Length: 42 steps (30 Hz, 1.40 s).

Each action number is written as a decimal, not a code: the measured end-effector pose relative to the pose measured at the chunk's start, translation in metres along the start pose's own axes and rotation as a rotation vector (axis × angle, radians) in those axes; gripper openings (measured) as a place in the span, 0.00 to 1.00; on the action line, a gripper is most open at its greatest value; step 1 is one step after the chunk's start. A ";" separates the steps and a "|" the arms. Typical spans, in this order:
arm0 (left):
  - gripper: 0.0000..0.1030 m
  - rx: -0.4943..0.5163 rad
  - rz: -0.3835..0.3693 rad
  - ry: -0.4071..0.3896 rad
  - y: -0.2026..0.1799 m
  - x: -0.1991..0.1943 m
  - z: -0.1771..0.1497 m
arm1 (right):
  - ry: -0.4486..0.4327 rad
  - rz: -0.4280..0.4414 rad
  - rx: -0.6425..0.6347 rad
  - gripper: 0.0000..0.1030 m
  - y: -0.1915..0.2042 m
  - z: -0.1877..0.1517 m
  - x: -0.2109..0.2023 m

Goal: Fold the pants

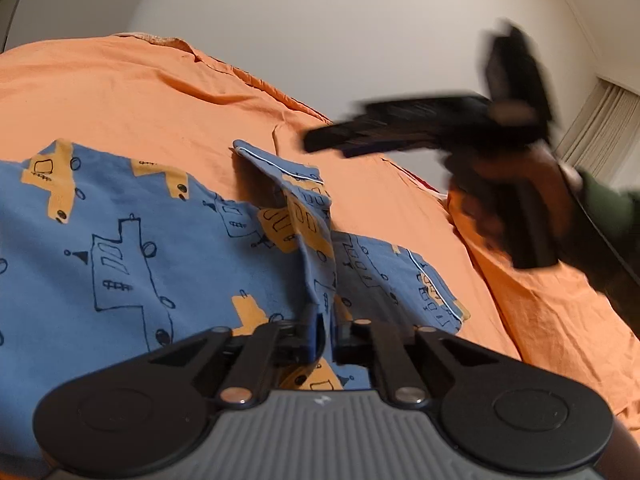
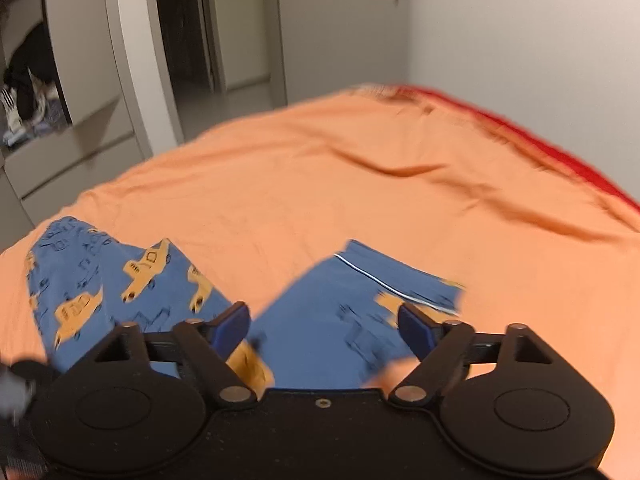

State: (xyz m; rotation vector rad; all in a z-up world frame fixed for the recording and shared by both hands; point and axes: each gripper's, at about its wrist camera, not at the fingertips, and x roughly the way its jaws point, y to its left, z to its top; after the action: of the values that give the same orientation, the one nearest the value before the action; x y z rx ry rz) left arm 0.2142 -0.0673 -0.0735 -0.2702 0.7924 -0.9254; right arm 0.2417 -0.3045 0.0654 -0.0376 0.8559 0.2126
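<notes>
**Left tongs pinch pants fold on orange bed**

Left gripper [image 1: 325,336], nearest the lens, is closed narrow on a raised fold of the blue pants [image 1: 120,248]. Pants, printed with orange vehicles, lie spread on the orange bedsheet [image 1: 168,96], one white-piped cuff [image 1: 280,168] flipped up just beyond the pinch. Right gripper [image 2: 324,330] is above the pants, tongs wide, nothing between its blue pads [image 2: 232,328]; a hand [image 1: 520,196] carries it, blurred. Beyond the bed: white wall [image 1: 320,20], open wardrobe [image 2: 36,92] holding dark clothing and shoes, drawers below, doorway [image 2: 188,32]. Red edge [image 2: 560,152] shows along the bed's far side.
</notes>
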 end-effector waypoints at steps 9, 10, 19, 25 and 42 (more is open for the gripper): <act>0.00 0.008 0.038 0.037 -0.002 0.000 0.003 | 0.230 -0.134 -0.059 0.50 0.035 0.038 0.090; 0.00 0.009 0.046 0.038 -0.003 0.001 0.005 | 0.241 -0.142 -0.061 0.42 0.035 0.036 0.094; 0.00 0.194 0.124 0.011 -0.041 -0.019 0.014 | 0.013 -0.179 0.093 0.02 0.005 0.017 0.014; 0.00 0.401 0.120 0.043 -0.082 -0.029 0.005 | -0.135 -0.202 0.337 0.02 -0.043 -0.057 -0.095; 0.74 0.298 0.066 0.109 -0.069 0.022 0.062 | 0.048 -0.267 0.178 0.74 -0.037 -0.186 -0.113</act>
State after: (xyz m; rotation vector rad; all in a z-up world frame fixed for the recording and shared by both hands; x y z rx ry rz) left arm 0.2239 -0.1330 -0.0054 0.0664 0.7469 -0.9879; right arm 0.0388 -0.3822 0.0269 0.0095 0.9055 -0.1153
